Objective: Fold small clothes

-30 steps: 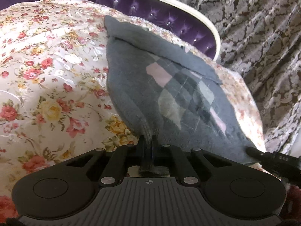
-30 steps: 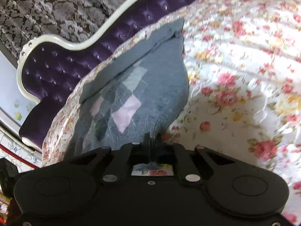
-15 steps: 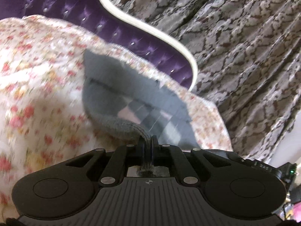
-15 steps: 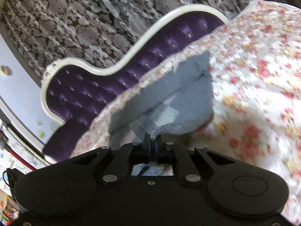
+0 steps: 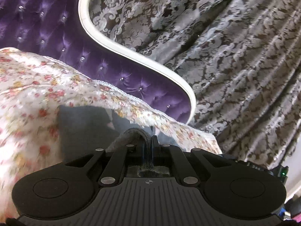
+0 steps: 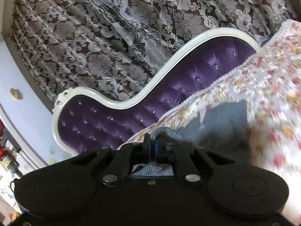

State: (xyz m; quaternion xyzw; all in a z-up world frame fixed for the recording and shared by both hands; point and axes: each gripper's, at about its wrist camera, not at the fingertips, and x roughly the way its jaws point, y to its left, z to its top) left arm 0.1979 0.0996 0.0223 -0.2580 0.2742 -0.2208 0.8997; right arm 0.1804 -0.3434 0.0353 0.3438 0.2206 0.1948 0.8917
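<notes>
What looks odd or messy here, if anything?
Nothing looks damaged or spilled. The grey sweater is mid-fold on the flowered bedspread, its near edge lifted by both the left gripper and the right gripper, jaws pinched on it.

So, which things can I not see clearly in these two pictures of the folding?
- Grey sweater, left wrist view: its near part is hidden behind the left gripper; the diamond pattern does not show.
- Sweater, right wrist view: the right gripper covers the lower part, so how the fold lies cannot be told.
- Floral bedspread, both views: motion blur smears the flowers.
- Purple headboard, left wrist view: cut off by the top and left edges.
</notes>
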